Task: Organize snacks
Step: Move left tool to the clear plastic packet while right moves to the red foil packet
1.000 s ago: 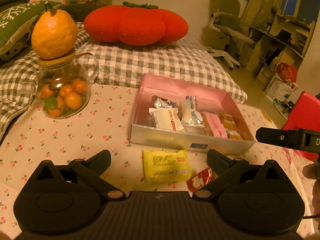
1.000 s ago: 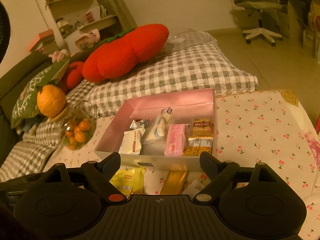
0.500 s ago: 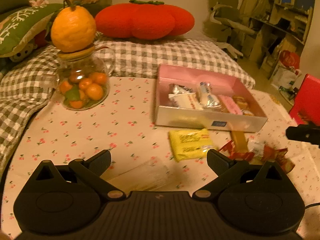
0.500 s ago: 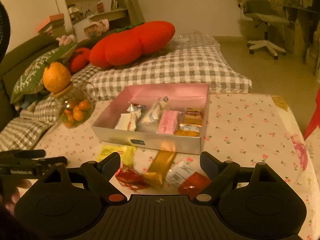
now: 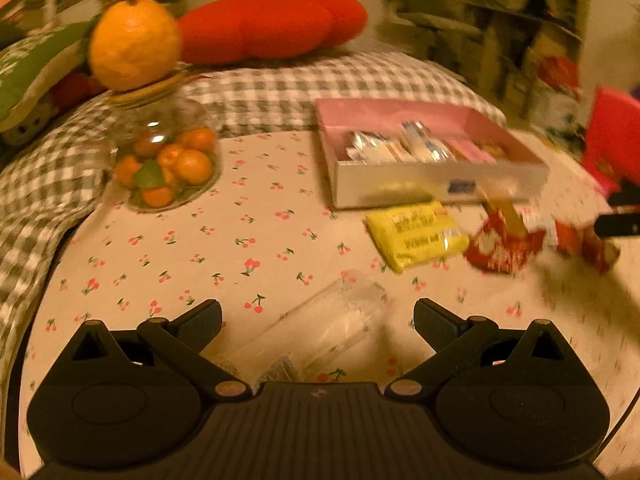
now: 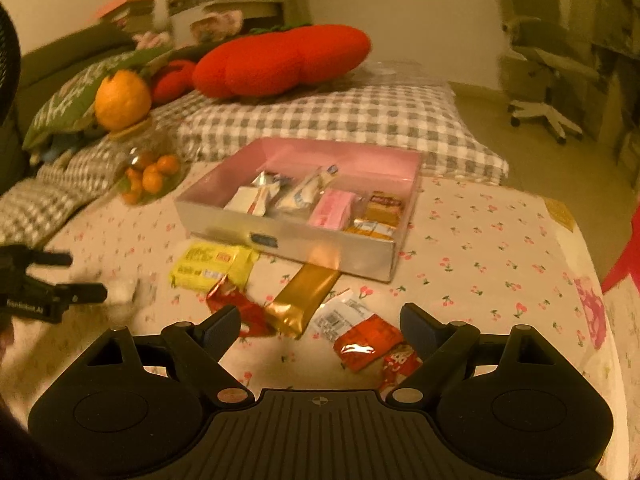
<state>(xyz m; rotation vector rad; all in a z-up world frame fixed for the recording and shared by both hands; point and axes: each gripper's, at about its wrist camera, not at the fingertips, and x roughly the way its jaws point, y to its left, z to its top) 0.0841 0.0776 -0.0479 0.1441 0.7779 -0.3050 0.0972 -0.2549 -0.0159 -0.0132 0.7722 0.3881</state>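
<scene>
- Left tongs (image 5: 318, 322) spread wide, nothing gripped, poised over a clear wrapped packet (image 5: 320, 328) lying on the cherry-print counter (image 5: 240, 240).
- Right tongs (image 6: 320, 326) wide too, empty, over the loose snacks: gold bar (image 6: 304, 296), red packets (image 6: 368, 342), white sachet (image 6: 340, 316).
- Yellow packet (image 6: 214, 266) lies just in front of the box (image 6: 288, 240).
- In the box: white, pink and brown-orange packs side by side.
- Beyond, left: a fruit jar (image 5: 164, 160), an orange (image 5: 134, 42) on top.

Each tool (image 6: 320, 324) is matte black, with ribbed housing, round side discs and silvery pivot screws.
</scene>
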